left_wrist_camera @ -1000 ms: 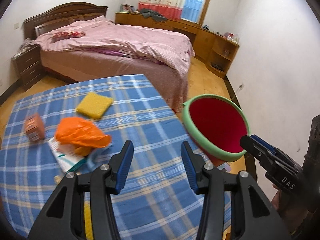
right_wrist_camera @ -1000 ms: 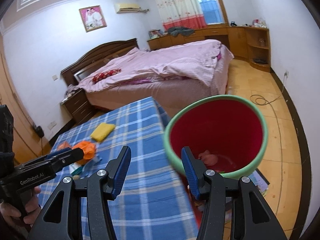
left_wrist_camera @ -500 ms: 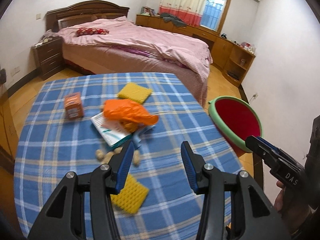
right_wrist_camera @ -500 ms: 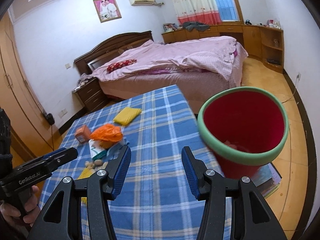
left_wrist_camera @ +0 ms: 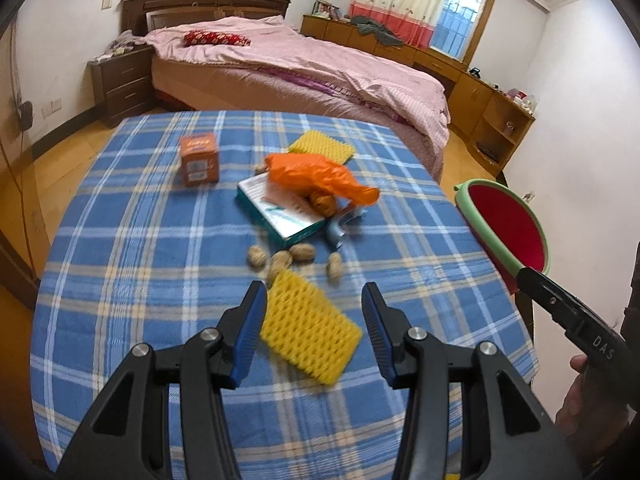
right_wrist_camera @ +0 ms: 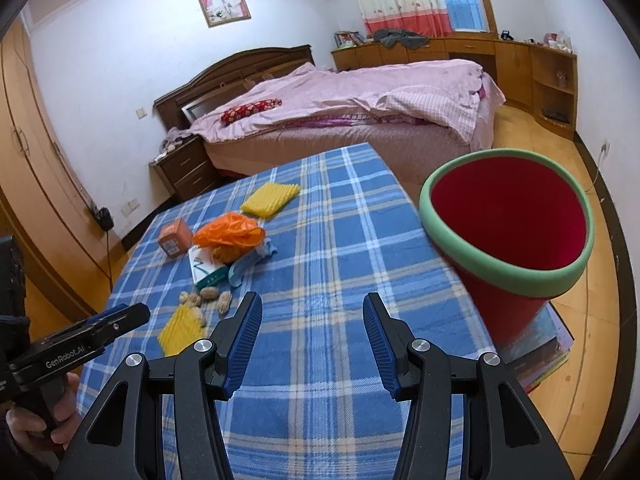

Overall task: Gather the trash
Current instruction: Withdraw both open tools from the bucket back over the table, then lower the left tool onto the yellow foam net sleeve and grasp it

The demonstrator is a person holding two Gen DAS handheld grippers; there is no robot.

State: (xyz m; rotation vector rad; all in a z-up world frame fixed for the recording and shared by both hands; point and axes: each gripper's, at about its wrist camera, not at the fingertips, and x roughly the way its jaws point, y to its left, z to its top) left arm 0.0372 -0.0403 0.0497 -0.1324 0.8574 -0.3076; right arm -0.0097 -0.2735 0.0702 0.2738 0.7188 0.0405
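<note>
L gripper now over yellow foam, peanuts near, bin prob. off-table

table — plaid cloth | foam pads, peanuts, boxes

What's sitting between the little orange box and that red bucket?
In the right wrist view, between the orange box and the red bucket lie the orange plastic bag, then bare checked tablecloth.

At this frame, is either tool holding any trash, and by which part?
Nothing is held. The left tool is open above the near yellow foam net, not gripping it. The right tool is open over the table.
</note>
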